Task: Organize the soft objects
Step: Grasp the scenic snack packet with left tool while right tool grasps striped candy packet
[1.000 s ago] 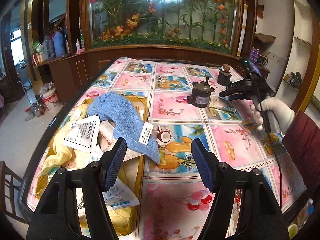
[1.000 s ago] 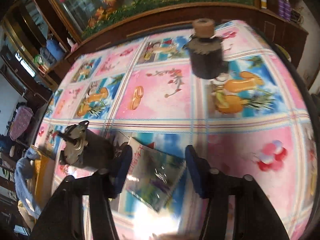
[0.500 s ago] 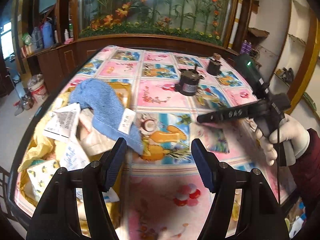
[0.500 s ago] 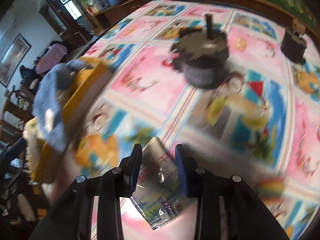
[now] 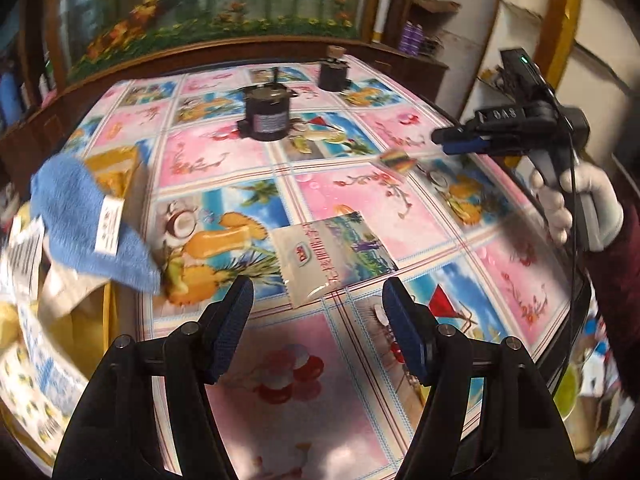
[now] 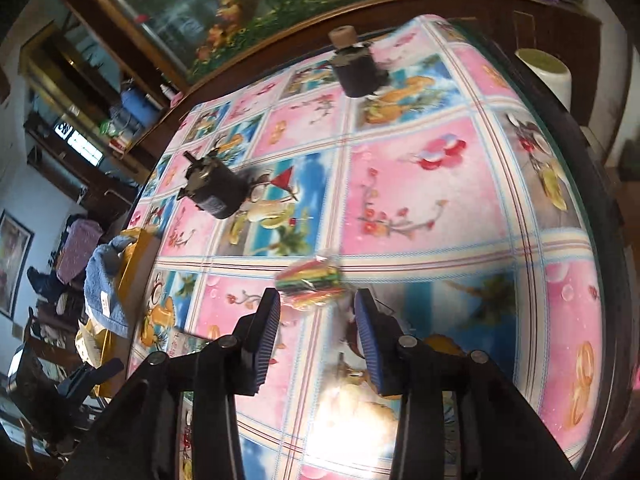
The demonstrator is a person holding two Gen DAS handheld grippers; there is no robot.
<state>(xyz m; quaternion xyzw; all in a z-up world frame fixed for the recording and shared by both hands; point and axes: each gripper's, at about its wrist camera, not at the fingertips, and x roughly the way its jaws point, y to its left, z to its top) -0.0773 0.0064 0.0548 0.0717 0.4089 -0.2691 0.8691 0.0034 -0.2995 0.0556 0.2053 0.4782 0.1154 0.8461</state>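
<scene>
A flat printed packet (image 5: 334, 254) lies on the table just beyond my open, empty left gripper (image 5: 318, 312); its corner shows in the right wrist view (image 6: 192, 340). A small rainbow-striped packet (image 6: 312, 280) lies just ahead of my open right gripper (image 6: 316, 326), and shows in the left wrist view (image 5: 396, 159) below that gripper (image 5: 460, 142). A blue towel (image 5: 80, 224) drapes over the edge of a yellow box (image 5: 112, 168) at the left, which holds more soft packets and cloths. The towel also shows in the right wrist view (image 6: 102, 284).
Two dark motor-like cylinders stand on the table, one mid-table (image 5: 266, 114) (image 6: 218, 190) and one farther back (image 5: 334, 72) (image 6: 356, 68). The table (image 5: 360, 360) has a bright patterned cloth. A wooden cabinet with a flower display runs behind. A white jar (image 6: 544, 72) stands off the right edge.
My right gripper opened, left the flat packet on the table and swung right to the rainbow packet. My left gripper moved right and now faces the flat packet.
</scene>
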